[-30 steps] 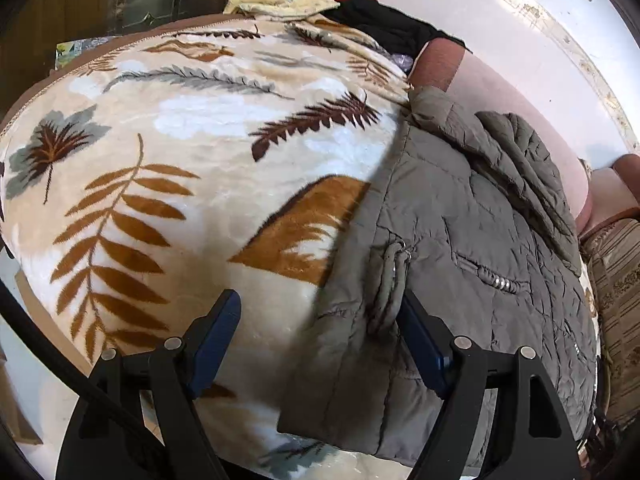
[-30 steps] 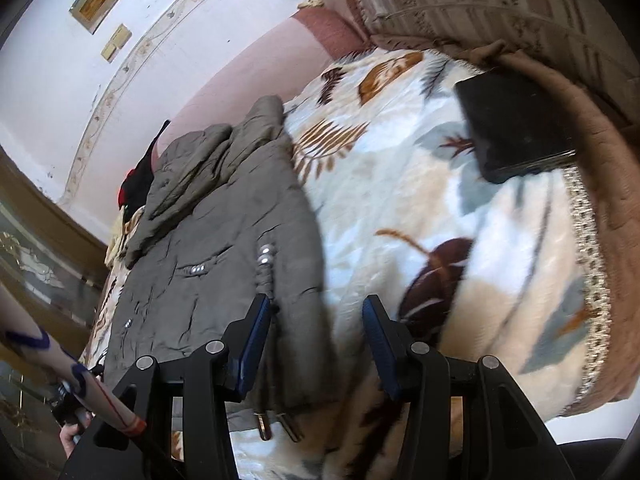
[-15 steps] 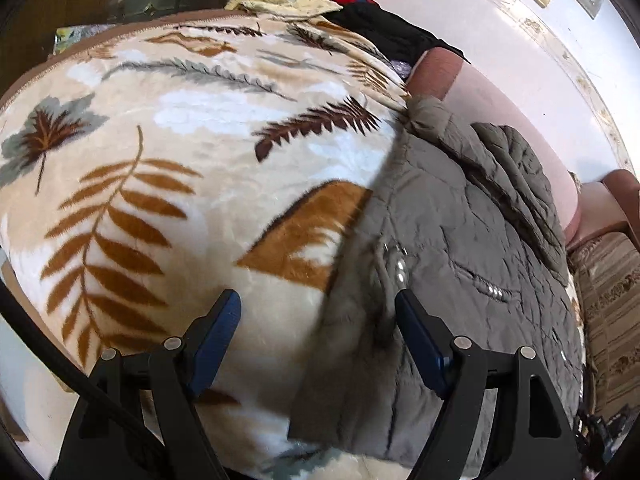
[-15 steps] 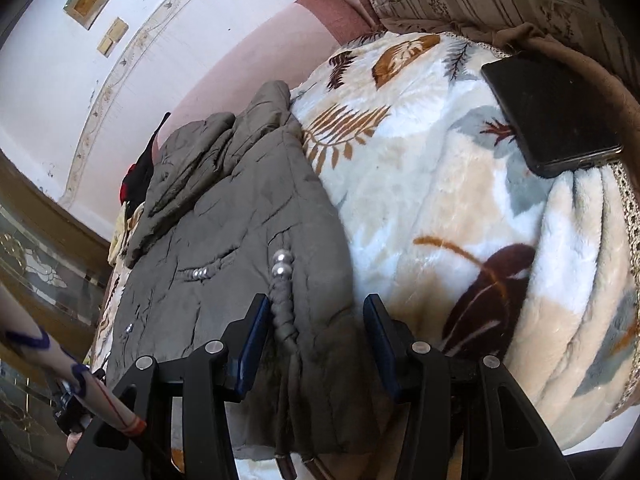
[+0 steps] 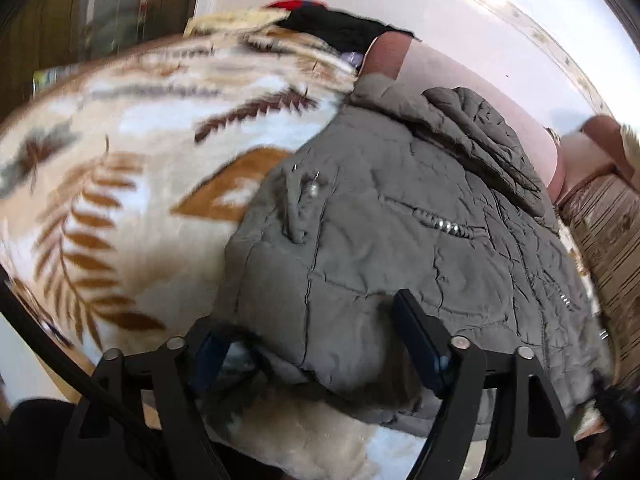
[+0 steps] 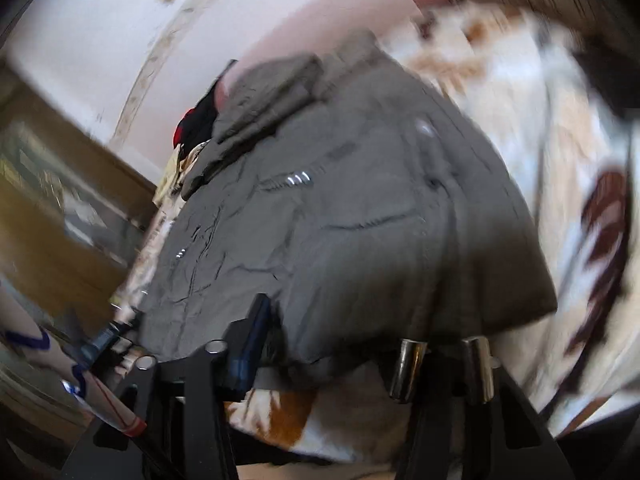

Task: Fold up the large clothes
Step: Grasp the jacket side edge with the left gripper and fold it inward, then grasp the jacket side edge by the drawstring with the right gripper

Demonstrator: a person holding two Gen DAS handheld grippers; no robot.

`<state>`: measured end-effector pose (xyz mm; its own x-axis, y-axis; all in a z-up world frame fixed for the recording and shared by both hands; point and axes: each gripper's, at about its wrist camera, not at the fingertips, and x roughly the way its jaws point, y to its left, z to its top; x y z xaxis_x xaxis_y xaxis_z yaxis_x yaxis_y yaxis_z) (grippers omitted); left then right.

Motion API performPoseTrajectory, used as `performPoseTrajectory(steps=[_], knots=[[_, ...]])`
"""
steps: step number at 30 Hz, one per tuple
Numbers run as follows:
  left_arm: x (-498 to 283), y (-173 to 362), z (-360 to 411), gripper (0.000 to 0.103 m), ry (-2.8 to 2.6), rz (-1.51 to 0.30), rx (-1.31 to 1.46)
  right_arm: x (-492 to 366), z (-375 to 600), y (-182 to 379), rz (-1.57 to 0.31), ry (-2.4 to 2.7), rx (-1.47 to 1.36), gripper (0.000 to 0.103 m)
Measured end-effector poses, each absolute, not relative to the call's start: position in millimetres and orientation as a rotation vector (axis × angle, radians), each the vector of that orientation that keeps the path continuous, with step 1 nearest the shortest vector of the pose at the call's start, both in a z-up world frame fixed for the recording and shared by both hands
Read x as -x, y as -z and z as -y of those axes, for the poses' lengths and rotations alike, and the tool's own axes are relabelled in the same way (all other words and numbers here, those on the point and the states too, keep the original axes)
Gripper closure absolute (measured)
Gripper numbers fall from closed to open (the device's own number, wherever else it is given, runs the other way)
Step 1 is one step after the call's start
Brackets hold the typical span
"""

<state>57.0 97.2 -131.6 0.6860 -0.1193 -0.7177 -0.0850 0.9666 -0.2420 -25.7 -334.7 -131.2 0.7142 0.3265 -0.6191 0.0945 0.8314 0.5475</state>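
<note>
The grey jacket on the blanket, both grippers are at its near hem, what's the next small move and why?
Probably finish closing both before lifting: the left gripper and right gripper are closing with the grey jacket hem bunched between their jaws, on the leaf-print blanket.

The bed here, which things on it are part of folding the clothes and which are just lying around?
Job: grey padded jacket; left gripper and right gripper, both closing over its hem.

Lying about: leaf-print blanket, black and red clothes, striped cushion.
</note>
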Motion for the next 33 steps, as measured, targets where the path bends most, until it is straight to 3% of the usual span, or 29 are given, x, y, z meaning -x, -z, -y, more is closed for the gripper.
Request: performPoseTrajectory(steps=[3,9,28,33], knots=[[-58.5,131.8,-81.3,0.040,-0.041,-0.798,0.119,24.8,326.7,118.6,-0.715,-0.084,-0.484,0.070],[-60.4,140.8,-58.3,0.039,-0.101,-0.780,-0.073,8.8,316.3,141.8,-0.820,-0.039,-0.416,0.070],[-64.5,146.0,-50.9,0.034,-0.145,-0.775,-0.139,4.3,312.8,148.0,-0.843,-0.019,-0.396,0.061],[-64.7,146.6,-51.4,0.032,-0.146,-0.777,-0.139,3.0,315.0,149.2,-0.840,-0.037,-0.425,0.054]])
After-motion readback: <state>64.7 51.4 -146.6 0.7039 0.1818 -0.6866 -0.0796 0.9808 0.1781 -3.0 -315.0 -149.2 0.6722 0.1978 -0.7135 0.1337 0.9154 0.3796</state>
